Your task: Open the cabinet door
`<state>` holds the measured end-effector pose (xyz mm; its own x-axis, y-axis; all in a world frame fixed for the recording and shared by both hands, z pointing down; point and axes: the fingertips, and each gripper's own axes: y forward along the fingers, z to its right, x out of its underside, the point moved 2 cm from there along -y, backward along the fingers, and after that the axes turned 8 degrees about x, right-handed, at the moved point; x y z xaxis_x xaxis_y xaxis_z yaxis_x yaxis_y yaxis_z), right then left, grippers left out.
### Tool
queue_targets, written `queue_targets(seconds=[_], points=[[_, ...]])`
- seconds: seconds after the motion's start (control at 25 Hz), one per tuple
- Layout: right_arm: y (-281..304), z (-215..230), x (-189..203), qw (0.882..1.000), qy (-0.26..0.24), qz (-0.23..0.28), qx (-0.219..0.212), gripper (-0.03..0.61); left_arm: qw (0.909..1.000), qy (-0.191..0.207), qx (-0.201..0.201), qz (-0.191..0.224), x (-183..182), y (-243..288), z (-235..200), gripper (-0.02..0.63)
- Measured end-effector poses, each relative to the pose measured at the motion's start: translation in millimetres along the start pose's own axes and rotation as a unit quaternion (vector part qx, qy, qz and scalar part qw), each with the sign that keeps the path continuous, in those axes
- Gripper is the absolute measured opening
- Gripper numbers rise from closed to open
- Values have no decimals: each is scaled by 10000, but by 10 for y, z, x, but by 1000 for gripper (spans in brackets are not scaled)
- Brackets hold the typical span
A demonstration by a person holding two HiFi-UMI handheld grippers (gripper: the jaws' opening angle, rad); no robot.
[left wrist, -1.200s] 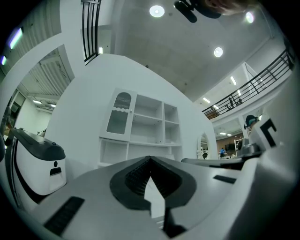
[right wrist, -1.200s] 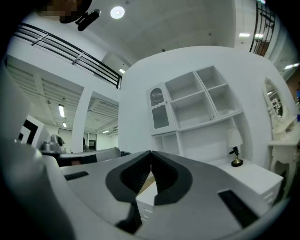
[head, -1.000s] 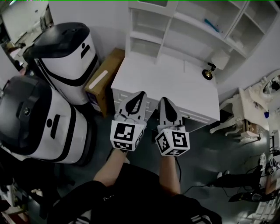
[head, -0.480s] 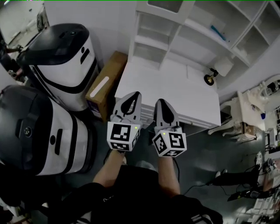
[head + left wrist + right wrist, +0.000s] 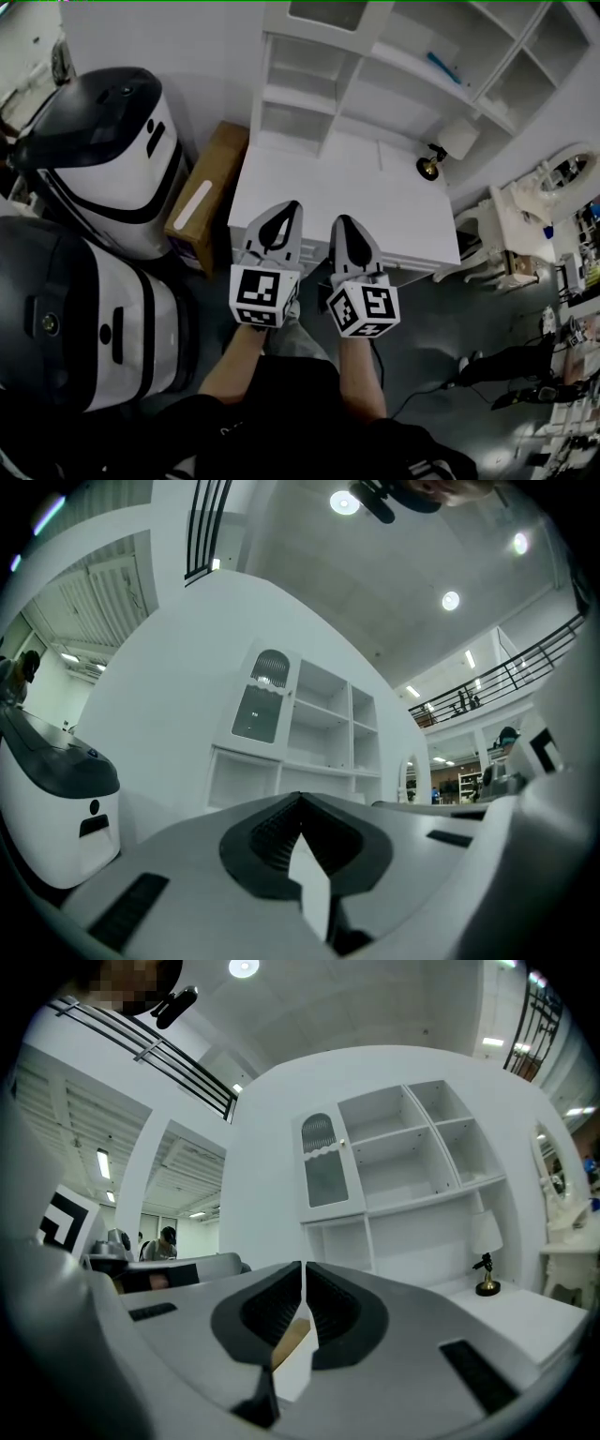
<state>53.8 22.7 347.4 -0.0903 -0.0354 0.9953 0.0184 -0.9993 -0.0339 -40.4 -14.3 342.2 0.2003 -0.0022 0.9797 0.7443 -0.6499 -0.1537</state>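
The white hutch cabinet stands on the back of a white desk point(image 5: 375, 187). Its small door with a glass pane point(image 5: 319, 11) is closed at the hutch's upper left, beside open shelves. The same door point(image 5: 258, 705) shows in the left gripper view and the door point(image 5: 323, 1171) in the right gripper view, well ahead of both grippers. My left gripper point(image 5: 284, 208) and right gripper point(image 5: 342, 221) are held side by side over the desk's front edge, pointing at the hutch. Both are shut with nothing between the jaws, which meet at the tips point(image 5: 300, 799) point(image 5: 303, 1266).
Two large white-and-black machines point(image 5: 103, 150) point(image 5: 84, 319) stand at the left, with a cardboard box point(image 5: 206, 192) between them and the desk. A small lamp point(image 5: 441, 150) sits on the desk's right rear. A white chair point(image 5: 502, 234) and cables lie at the right.
Both grippers have moved forward together toward the desk. The hutch and its door now show more fully at the top of the head view. The jaws stay shut.
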Motion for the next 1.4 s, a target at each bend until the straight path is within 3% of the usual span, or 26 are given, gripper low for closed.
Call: queue_targets(seconds=[0.36,1.4], points=[[607,209,-34,9996,105,245,-72,20,9997,197,88,63,7,519,-282,11],[2632,1232,-518,9958,110,721,-558,20,9982,543,158,181,-75,2688,-1010,11]])
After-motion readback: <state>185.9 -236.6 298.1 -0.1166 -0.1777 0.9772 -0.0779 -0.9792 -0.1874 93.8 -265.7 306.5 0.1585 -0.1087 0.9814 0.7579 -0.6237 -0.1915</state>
